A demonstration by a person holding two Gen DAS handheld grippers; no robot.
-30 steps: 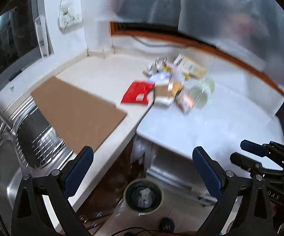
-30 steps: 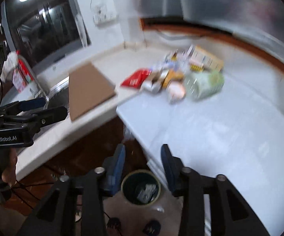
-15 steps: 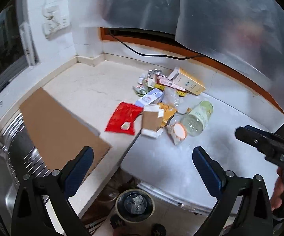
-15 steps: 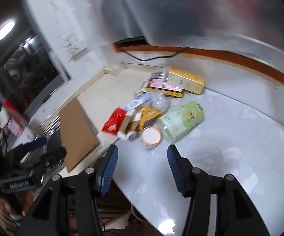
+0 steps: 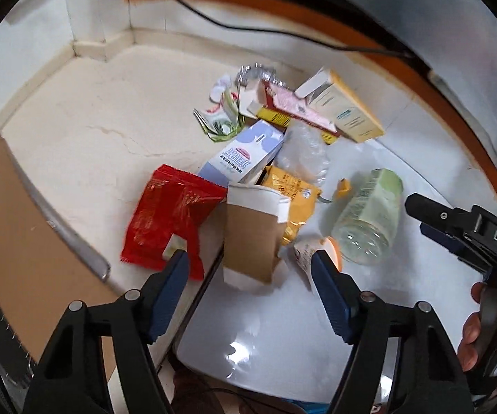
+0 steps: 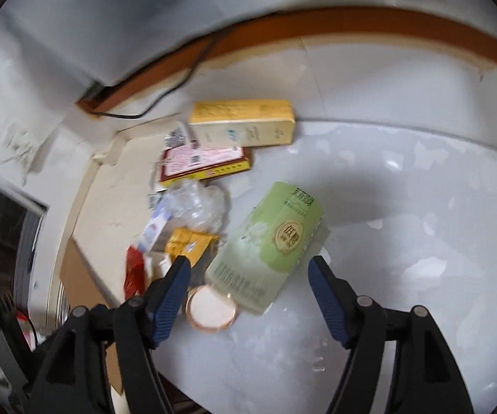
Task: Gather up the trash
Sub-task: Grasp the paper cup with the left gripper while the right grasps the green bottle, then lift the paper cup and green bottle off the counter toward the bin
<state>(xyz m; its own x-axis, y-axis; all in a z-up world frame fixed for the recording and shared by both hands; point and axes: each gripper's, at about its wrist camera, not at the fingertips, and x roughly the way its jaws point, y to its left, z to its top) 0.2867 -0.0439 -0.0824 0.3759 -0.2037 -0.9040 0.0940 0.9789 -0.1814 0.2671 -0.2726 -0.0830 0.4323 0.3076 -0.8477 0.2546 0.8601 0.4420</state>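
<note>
A heap of trash lies where the beige counter meets the white table. In the left wrist view my left gripper point(image 5: 250, 270) hovers over a flattened brown paper cup point(image 5: 252, 238), its jaws closing, the pads clear of the cup. A red wrapper point(image 5: 169, 217) lies to its left, a yellow packet point(image 5: 293, 200) to its right. In the right wrist view my right gripper point(image 6: 248, 272) hangs above a green-labelled plastic bottle point(image 6: 269, 241) lying on its side, jaws opening, nothing gripped. An orange-rimmed lid point(image 6: 210, 307) lies beside the bottle.
A yellow box point(image 6: 245, 124), a red and pink box point(image 6: 203, 162), a clear plastic bag point(image 6: 196, 203) and a blue and white carton point(image 5: 245, 158) lie further back. Brown cardboard point(image 5: 14, 241) covers the counter's left. A black cable point(image 5: 248, 31) runs along the back wall.
Both grippers have come in close over the trash heap and tipped downward; the floor bin has left view. The left jaws have narrowed and the right jaws have widened.
</note>
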